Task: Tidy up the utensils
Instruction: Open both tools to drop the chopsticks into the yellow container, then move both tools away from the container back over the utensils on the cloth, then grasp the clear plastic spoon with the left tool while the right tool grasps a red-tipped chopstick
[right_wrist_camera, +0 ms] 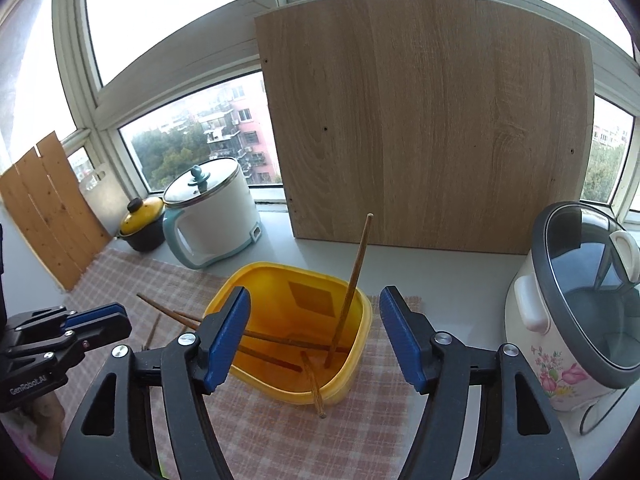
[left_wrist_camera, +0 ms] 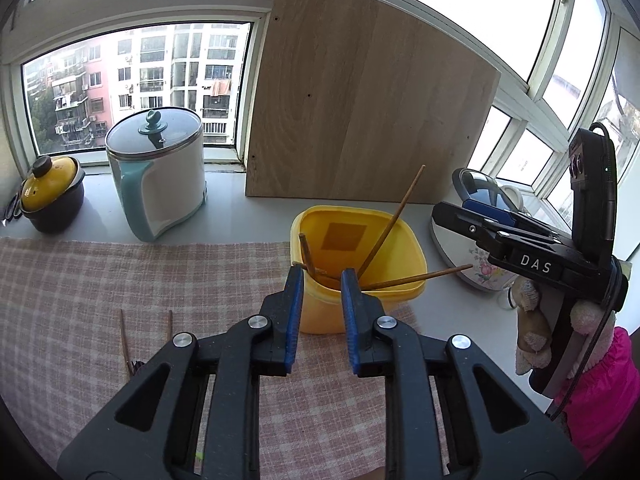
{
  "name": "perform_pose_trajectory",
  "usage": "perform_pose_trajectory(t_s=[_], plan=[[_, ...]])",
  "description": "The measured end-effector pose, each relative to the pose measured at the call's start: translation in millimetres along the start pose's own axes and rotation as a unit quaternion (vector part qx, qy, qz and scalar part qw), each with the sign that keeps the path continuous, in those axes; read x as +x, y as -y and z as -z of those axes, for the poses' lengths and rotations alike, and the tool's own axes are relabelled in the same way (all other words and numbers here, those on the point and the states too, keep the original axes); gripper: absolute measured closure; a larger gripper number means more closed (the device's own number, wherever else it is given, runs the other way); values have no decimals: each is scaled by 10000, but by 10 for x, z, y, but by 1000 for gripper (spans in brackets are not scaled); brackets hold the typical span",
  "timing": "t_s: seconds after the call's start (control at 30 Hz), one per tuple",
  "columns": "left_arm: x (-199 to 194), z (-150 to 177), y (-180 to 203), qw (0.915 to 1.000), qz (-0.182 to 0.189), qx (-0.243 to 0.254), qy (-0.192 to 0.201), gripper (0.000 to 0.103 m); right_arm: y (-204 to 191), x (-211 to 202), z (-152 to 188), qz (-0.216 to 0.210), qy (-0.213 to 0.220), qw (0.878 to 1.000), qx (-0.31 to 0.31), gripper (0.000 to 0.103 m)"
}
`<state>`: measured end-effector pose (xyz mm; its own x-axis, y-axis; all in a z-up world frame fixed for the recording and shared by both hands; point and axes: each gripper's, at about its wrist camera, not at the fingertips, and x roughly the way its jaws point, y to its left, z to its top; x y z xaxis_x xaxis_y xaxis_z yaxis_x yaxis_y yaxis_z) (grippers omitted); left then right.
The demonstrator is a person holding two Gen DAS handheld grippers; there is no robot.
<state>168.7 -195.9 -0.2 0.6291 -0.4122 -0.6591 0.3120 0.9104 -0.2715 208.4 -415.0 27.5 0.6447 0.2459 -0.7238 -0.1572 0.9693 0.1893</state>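
A yellow plastic tub (left_wrist_camera: pixel 400 308) (right_wrist_camera: pixel 360 320) stands on the checked cloth and holds several brown chopsticks (left_wrist_camera: pixel 390 228) (right_wrist_camera: pixel 352 284) that lean over its rim. Two more chopsticks (left_wrist_camera: pixel 125 340) (right_wrist_camera: pixel 158 308) lie on the cloth left of the tub. My left gripper (left_wrist_camera: pixel 322 284) is open and empty, its tips at the tub's near rim; it also shows in the right wrist view (right_wrist_camera: pixel 96 320). My right gripper (right_wrist_camera: pixel 314 308) is open and empty, spread just above the tub; it shows at the right in the left wrist view (left_wrist_camera: pixel 472 216).
A white and teal electric pot (left_wrist_camera: pixel 160 176) (right_wrist_camera: pixel 212 216) and a small yellow-lidded pot (left_wrist_camera: pixel 50 196) (right_wrist_camera: pixel 144 224) stand at the back left. A wooden board (left_wrist_camera: pixel 360 100) (right_wrist_camera: pixel 432 120) leans on the window. A flowered rice cooker (right_wrist_camera: pixel 576 304) (left_wrist_camera: pixel 476 240) stands at the right.
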Motion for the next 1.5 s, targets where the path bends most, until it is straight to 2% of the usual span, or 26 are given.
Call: perform_pose_trajectory(t_s=[0.13,0.2,0.47,0.67,0.8,0.9,1.07,1.37,1.5], plan=[[-142,59,-142,10000,5,-20,53,79,-102,-78,52,165,113,9998,-42,30],[-206,90,-213,10000,7,4,64,79,-138,-115,80,191,157,9997,-3,23],[-470,216,-654,9999,-5,128,42,78,-284,-236,211,519,316,9981,128,22],[-563,369,-1180,9993,-262,140,-216,78,-535,-317,304,640,309,9974,-78,21],[-541,520,-1587,9978,-452,42,-490,78,-754,-327,370,511,237,9982,-222,21],[-479,630,-1828,9964,-476,-64,-694,78,-951,-296,425,435,108,9981,-428,21],[-347,821,-2063,9940,-308,-200,-1032,78,-1273,-134,536,167,-245,9976,-619,21],[-42,1143,-2048,9875,159,-222,-1553,78,-1688,548,800,-424,-1251,9904,-412,22],[120,1242,-2023,9844,173,-175,-1744,78,-1806,878,904,-643,-1729,9825,-238,24]])
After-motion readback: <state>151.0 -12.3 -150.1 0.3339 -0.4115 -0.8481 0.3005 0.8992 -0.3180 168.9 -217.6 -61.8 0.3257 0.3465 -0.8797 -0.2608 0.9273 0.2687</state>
